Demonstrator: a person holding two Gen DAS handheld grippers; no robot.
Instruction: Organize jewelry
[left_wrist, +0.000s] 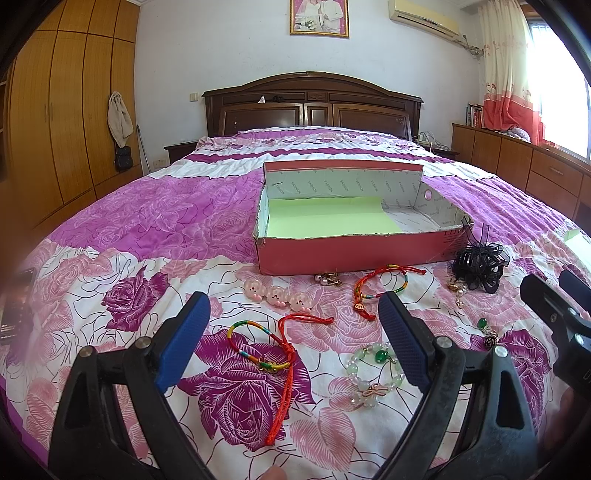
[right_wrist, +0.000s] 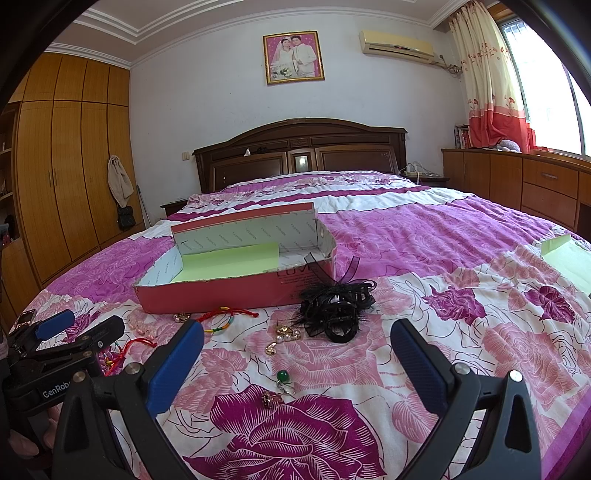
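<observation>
Both tools, left tool (left_wrist: 295, 325) and right tool (right_wrist: 295, 354), spread wide, holding nothing. Box (left_wrist: 354, 251) empty on bed (left_wrist: 147, 210); all jewelry (left_wrist: 280, 354) loose in front. Nothing sorted yet.

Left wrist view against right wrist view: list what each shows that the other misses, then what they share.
Only the left wrist view shows the beaded bracelet with its green bead, and the nearest red cord bracelet.

Only the right wrist view shows the green paper sheet fully, lying on the bedspread to the right.

Both show the pink box with its green lining, the black hair clip, the pink piglet clip, the green stone earring, and both claws open: left, right.
</observation>
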